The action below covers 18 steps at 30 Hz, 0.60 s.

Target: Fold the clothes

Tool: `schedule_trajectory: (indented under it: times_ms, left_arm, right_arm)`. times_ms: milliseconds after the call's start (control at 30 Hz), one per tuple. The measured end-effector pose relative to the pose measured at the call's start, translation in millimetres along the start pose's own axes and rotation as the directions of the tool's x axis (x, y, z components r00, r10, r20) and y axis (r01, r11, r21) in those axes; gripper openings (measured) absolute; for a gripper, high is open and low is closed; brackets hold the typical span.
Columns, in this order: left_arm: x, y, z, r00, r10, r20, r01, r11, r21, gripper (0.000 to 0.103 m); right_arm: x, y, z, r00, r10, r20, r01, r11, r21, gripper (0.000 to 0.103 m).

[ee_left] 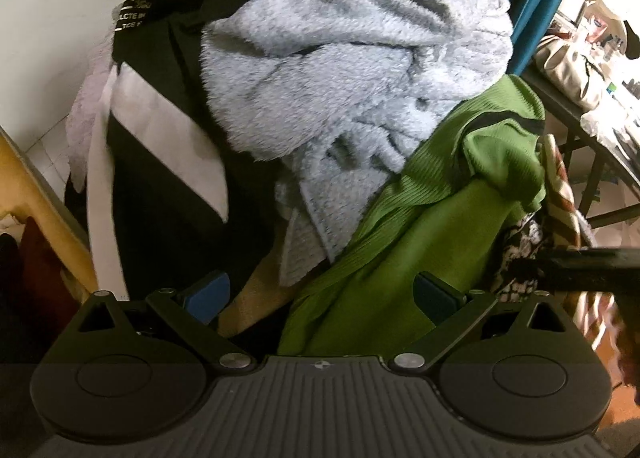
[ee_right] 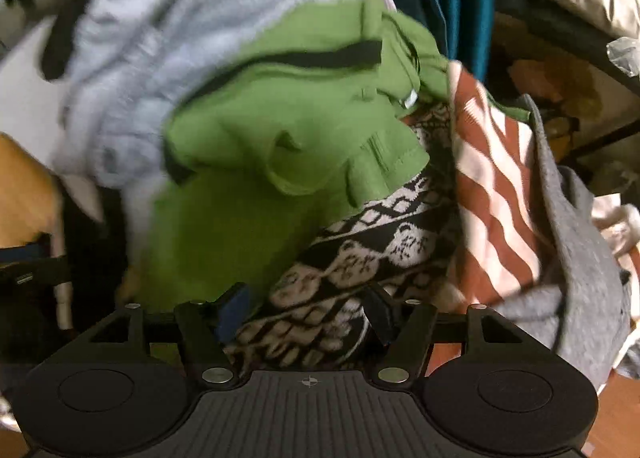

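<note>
Nearest the lens in the left wrist view sat the left claw (ee_left: pixel 322 296), its blue pads spread wide with nothing pinched, hanging over the near edge of the green garment (ee_left: pixel 404 258). The right claw (ee_right: pixel 306 312) stood partly open over the black-and-white patterned knit (ee_right: pixel 360 258); cloth lay between its pads, but they did not press on it, so it gripped nothing.

The clothes to fold lay in one jumbled heap: a fluffy grey fleece (ee_left: pixel 352 70) at the far side, a black garment with a white stripe (ee_left: pixel 160 130) to the left, the green piece at the near centre, and the knit plus a rust-and-white striped cloth (ee_right: pixel 492 178) to the right.

The step in hand looked like choosing one piece to draw from the pile. It would go best if a single garment were taken by a clear edge or hem, probably the green one lying on top, and lifted free of the knit beneath before any folding, with each claw on a separate corner so the cloth opens flat.

Only the left view showed the black garment's white lettering and the fleece's pile sharply. Only the right view, itself blurred, showed a grey felt-like cloth (ee_right: pixel 580 278) at the far right and the green piece's black trim.
</note>
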<state>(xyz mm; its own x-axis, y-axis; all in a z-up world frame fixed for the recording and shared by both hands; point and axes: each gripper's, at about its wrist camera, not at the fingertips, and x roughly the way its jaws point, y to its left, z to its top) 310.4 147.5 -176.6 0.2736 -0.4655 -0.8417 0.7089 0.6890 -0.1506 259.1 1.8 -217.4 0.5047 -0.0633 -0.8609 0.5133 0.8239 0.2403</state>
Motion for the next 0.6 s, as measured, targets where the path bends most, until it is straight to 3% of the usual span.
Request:
schedule_trajectory:
  times_ms: [67,133,200,267,300,600]
  left_arm:
    - [1,5,-2,1.000,0.006,-0.003,-0.006,1.000,-0.007,0.100]
    - [4,10,-2,1.000,0.009,-0.008,-0.009,1.000,-0.026,0.100]
    - [8,13,1,1.000,0.005,-0.015,-0.006,0.999,-0.038,0.100]
    - [11,14,4,1.000,-0.002,-0.016,0.001,0.999,-0.034,0.100]
    - [12,13,7,1.000,-0.005,-0.013,0.005,1.000,-0.029,0.100]
    - [28,-6,23,0.998,-0.055,-0.008,0.055,0.998,0.019,0.100]
  right_arm:
    - [12,3,5,0.999,-0.038,-0.023,0.038,0.999,-0.008,0.066]
    - [16,9,4,0.998,-0.056,-0.042,0.054,0.997,-0.064,0.061]
    - [11,8,0,0.998,-0.057,-0.040,0.053,0.995,-0.088,0.043]
    - [3,2,-5,0.998,-0.036,-0.041,0.033,0.997,-0.074,0.014]
    - [-3,-4,-8,0.999,-0.010,-0.051,0.008,0.999,-0.032,0.010]
    - [-43,-48,-46,0.998,-0.025,-0.051,0.032,0.989,0.143,0.006]
